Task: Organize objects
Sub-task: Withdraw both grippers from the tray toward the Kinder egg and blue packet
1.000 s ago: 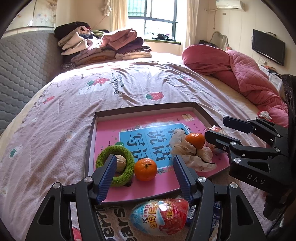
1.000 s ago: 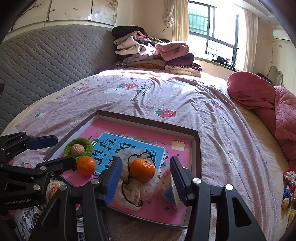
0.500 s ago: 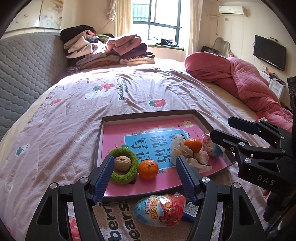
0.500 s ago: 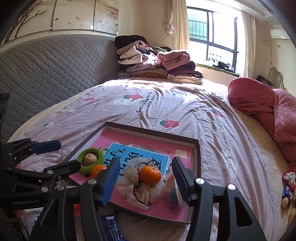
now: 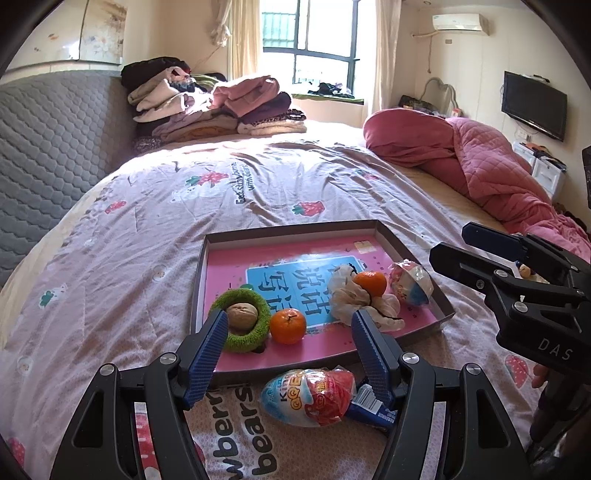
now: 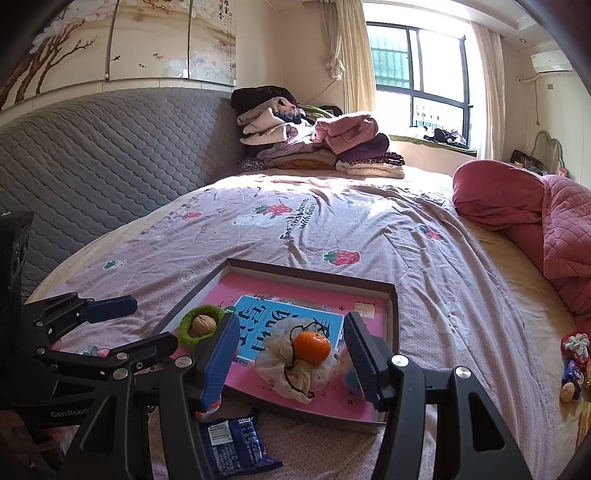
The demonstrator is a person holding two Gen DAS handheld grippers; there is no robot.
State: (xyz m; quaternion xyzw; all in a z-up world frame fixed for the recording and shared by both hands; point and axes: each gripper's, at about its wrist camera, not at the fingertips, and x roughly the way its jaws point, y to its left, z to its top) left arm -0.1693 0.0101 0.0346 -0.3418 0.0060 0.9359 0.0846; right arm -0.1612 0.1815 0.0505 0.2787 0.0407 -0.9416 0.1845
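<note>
On the bed sits a shallow cardboard tray (image 5: 413, 254) with a pink liner, and pretty much everything hangs around it. Printed on the liner is a blue panel (image 5: 295, 284) with big Chinese characters, upside down from here so I can't read them properly.

Inside the tray: a walnut (image 5: 242, 316) sitting in a green fuzzy ring (image 5: 255, 334) at the near left corner, a mandarin (image 5: 288, 326) just beside the ring, a second mandarin (image 5: 370, 283) resting on a crumpled white mesh bag (image 5: 345, 299), and a foil-wrapped egg (image 5: 410, 283) against the right wall.

Just outside the tray's near edge lies a bigger wrapped egg (image 5: 308, 397) that reads "King" and "EGG" as far as I can make out, touching a dark blue snack packet (image 6: 236, 446) with a barcode.

The bedsheet (image 5: 129, 258) is pinkish with strawberries and bears, lettering "strawberries with bears". Beyond the tray: a pile of folded clothes (image 5: 214, 107) by the grey quilted headboard (image 5: 44, 147), a rolled pink quilt (image 5: 480, 166), a window (image 5: 310, 48), a wall AC (image 5: 460, 23) and a TV (image 5: 535, 105).

The left gripper (image 5: 288, 356) is spread wide, nothing between the pads, hovering over the tray's near edge. The right gripper (image 6: 290, 363), marked "DAS" on its body, is also spread and empty, above the mesh bag mandarin. "GenRobo" shows on the left one.
</note>
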